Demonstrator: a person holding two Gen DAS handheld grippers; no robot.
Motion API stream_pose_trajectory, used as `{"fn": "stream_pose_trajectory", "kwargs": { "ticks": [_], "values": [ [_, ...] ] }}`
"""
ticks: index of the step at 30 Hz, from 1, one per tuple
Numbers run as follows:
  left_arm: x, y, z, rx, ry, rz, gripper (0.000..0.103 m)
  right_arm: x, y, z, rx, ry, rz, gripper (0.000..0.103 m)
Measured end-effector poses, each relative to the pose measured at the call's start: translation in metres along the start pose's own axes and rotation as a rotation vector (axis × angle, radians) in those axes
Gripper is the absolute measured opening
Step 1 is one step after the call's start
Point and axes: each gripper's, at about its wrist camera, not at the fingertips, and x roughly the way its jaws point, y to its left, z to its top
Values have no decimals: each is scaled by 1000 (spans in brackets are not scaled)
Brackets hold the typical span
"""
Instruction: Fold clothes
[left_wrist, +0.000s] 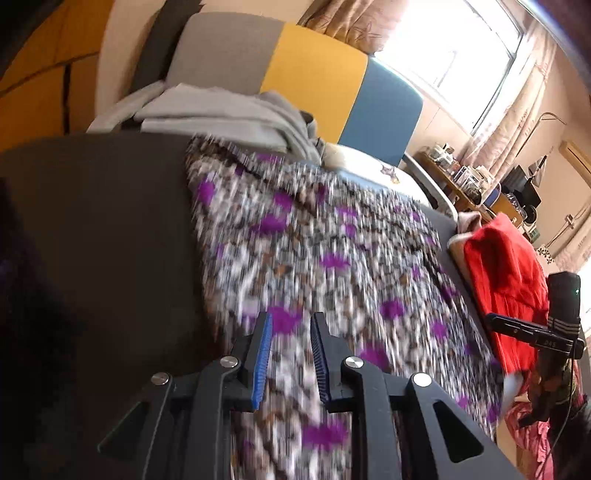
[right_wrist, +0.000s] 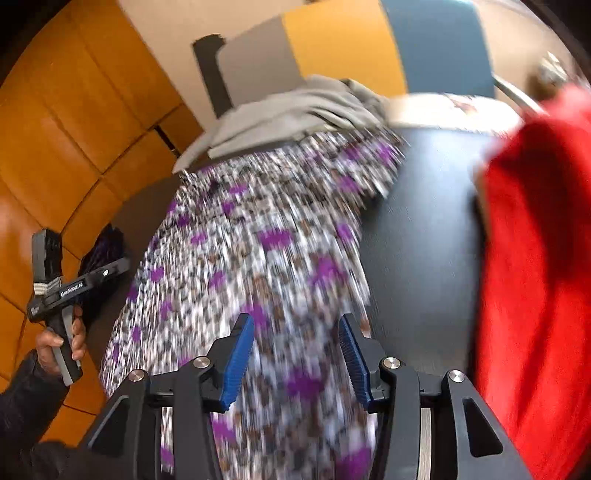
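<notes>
A patterned garment (left_wrist: 332, 258) in white, brown and purple lies spread over a dark grey bed surface (left_wrist: 103, 221), blurred by motion. My left gripper (left_wrist: 291, 317) hovers over its near part. The blue pads (left_wrist: 263, 354) stand apart, with cloth showing in the gap and nothing pinched. In the right wrist view the same garment (right_wrist: 258, 240) runs away from my right gripper (right_wrist: 295, 319), whose jaws are wide apart above the cloth. A hand (right_wrist: 61, 339) at the far left holds the handle of the left tool.
A red garment (right_wrist: 535, 277) is heaped at the right, also seen as a red pile (left_wrist: 506, 277). Folded grey clothes (left_wrist: 229, 114) sit by the grey, yellow and blue headboard (left_wrist: 317, 66). Orange wooden flooring (right_wrist: 55, 147) lies left of the bed. A cluttered desk (left_wrist: 461, 181) stands under the window.
</notes>
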Motion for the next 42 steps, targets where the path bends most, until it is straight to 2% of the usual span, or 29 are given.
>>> {"fn": "stream_pose_trajectory", "kwargs": {
  "ticks": [2, 4, 7, 10, 11, 13, 14, 18, 20, 22, 29, 30, 31, 33, 34, 36, 38, 39, 42],
  "values": [
    [-4, 0, -21, 8, 23, 35, 23, -12, -4, -24, 63, 20, 26, 53],
    [-6, 1, -40, 20, 43, 83, 23, -17, -9, -41, 81, 73, 8, 54],
    [-8, 6, -58, 55, 40, 181, 22, -19, -14, -58, 103, 88, -15, 55],
    [-14, 5, -58, 63, 43, 250, 23, -34, -23, -63, 187, 34, 35, 58],
    [-18, 5, -56, 48, 42, 247, 23, -42, -29, -65, 217, 4, 64, 60],
    [-26, -3, -54, 41, 21, 214, 23, -56, -40, -74, 265, -36, 102, 70],
    [-30, -8, -52, 41, 10, 197, 24, -59, -46, -78, 280, -45, 123, 72],
    [-30, -36, -56, 86, 1, 150, 24, -50, -67, -90, 350, -51, 231, 74],
    [-26, -50, -57, 103, 27, 91, 24, -43, -70, -91, 371, -72, 310, 74],
    [-21, -65, -59, 120, 56, 24, 24, -37, -64, -86, 358, -55, 389, 75],
    [28, -164, -75, 389, 177, -116, 25, -17, -29, -76, 246, 134, 644, 84],
    [35, -179, -78, 428, 194, -136, 25, -16, -25, -76, 229, 160, 661, 90],
    [43, -194, -80, 468, 211, -155, 25, -17, -21, -77, 208, 189, 643, 94],
    [57, -223, -85, 548, 246, -194, 25, -21, -19, -75, 200, 221, 630, 94],
    [64, -233, -87, 585, 260, -195, 25, -24, -19, -72, 209, 220, 663, 95],
    [76, -251, -85, 666, 240, -143, 25, -36, -16, -62, 225, 182, 778, 95],
    [80, -254, -76, 638, 253, -152, 25, -52, -11, -52, 202, 112, 870, 99],
    [79, -252, -69, 595, 258, -170, 25, -58, -10, -49, 197, 85, 883, 103],
    [73, -243, -54, 536, 245, -152, 25, -63, -13, -48, 202, 55, 856, 103]
  ]
}}
